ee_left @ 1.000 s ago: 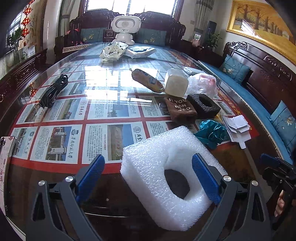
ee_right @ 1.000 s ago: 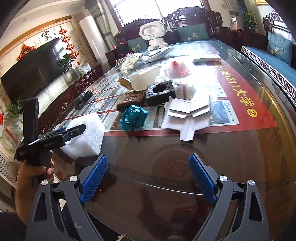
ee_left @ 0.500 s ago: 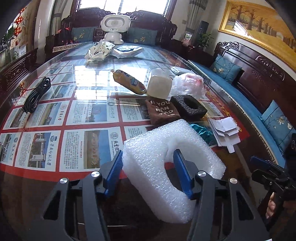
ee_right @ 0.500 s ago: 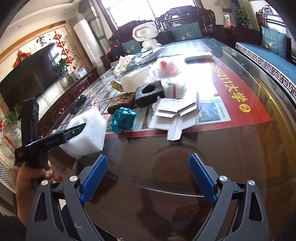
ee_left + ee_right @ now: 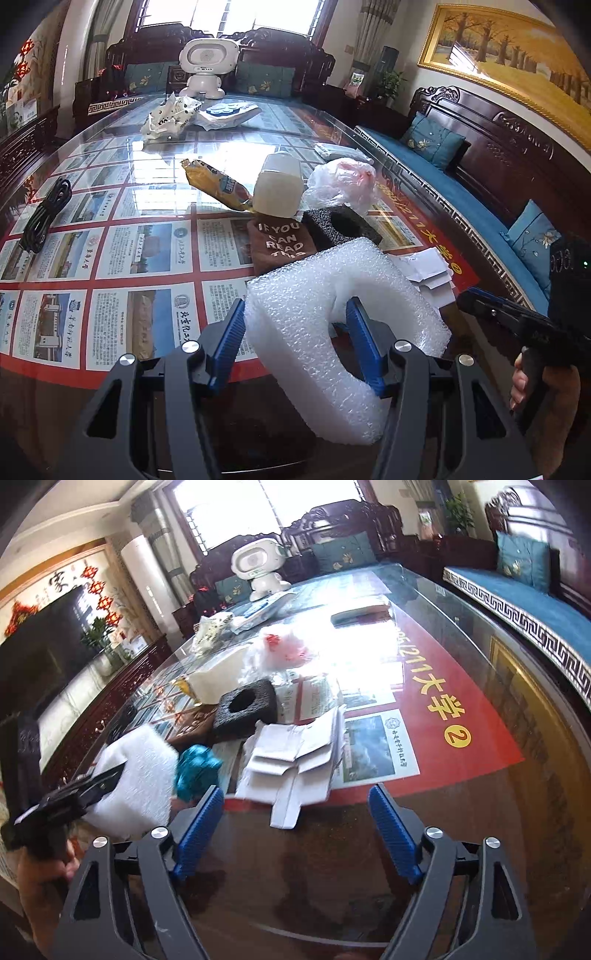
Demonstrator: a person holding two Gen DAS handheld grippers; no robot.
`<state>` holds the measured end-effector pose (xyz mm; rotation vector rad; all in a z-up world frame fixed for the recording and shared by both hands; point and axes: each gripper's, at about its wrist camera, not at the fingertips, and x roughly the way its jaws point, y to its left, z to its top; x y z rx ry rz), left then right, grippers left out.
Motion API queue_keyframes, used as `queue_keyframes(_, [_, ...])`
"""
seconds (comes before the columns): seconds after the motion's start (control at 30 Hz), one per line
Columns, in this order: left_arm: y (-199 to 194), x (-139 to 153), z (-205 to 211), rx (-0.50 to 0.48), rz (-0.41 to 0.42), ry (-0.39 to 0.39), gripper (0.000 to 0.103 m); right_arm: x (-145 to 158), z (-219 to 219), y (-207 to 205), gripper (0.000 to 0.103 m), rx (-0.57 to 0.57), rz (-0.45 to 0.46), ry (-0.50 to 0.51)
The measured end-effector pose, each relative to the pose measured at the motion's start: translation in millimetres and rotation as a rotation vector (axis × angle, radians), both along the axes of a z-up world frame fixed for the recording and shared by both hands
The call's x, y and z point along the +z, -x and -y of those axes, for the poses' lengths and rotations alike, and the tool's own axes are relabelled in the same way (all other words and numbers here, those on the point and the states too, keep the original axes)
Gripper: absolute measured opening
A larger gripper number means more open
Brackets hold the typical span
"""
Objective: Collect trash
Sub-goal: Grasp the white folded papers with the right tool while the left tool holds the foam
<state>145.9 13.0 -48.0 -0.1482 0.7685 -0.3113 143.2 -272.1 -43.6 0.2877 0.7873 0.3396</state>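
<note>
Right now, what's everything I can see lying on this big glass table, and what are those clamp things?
White foam block: one, near edge, clamped.
Black foam block: one, mid-table, hole in top.
Brown cloth: one, white lettering, beside the black foam.
Teal wrapper: one, crumpled, beside the white foam.
White cardboard pieces: small pile, right of the wrapper.
Translucent jug: one, mid-table.
Orange snack packet: one, touching the jug.
Clear plastic bag: one, right of the jug.
Black cable: one coil, left side.
White toy robot: one, far end.
Left hand-held gripper: blue pads, gripping the white foam.
Right hand-held gripper: blue pads, open, holding nothing.
</note>
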Motion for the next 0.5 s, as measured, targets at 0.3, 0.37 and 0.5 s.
queue_keyframes(0.3, [-3.7,-0.6,-2.4,-0.003,-0.002,-0.009,0.056,-13.1,7.8,-35.0,0.052,-0.029,-0.067,-0.067])
queue_keyframes(0.37, [-4.9,-1.7,-2.4,-0.003,-0.005,-0.009,0.056,-15.9,6.7,-38.5,0.031,-0.012,-0.079,-0.093])
queue_keyframes(0.5, [-4.5,-2.8,-1.7,-0.007,-0.005,-0.010,0.056,-11.6,-0.3,-36.8,0.011,0.027,-0.057,-0.080])
